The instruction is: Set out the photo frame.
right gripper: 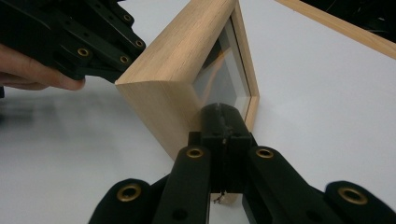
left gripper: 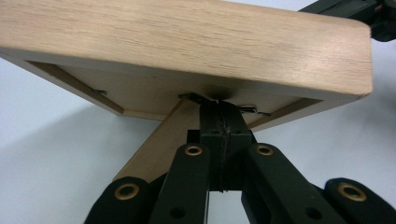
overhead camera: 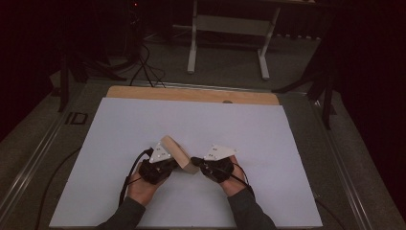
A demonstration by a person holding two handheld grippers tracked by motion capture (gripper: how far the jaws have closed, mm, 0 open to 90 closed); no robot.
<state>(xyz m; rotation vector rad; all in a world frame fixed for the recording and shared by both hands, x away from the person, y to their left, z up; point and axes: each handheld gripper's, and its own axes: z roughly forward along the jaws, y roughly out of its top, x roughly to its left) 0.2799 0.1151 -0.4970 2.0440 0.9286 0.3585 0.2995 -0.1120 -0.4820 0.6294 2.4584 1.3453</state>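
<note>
A light wooden picture frame (overhead camera: 176, 152) stands tilted on the white sheet (overhead camera: 143, 124), between my two grippers. My left gripper (overhead camera: 172, 166) is shut, its tips (left gripper: 219, 108) pressed against the frame's recessed back (left gripper: 154, 93), where small metal clips and the fold-out stand (left gripper: 156, 147) meet. I cannot tell whether it pinches a clip. My right gripper (overhead camera: 194, 162) is shut too, with its tips (right gripper: 223, 113) touching the frame's lower front edge (right gripper: 250, 112) beside the glass (right gripper: 219, 74). The left gripper's black jaws and a hand show behind the frame (right gripper: 177, 60) in the right gripper view.
The sheet covers most of a wooden tabletop, whose bare strip (overhead camera: 191, 95) runs along the far edge. Beyond it are a white desk base (overhead camera: 230, 28), dark stands and floor cables (overhead camera: 143, 67). Cables trail from both grippers toward the person.
</note>
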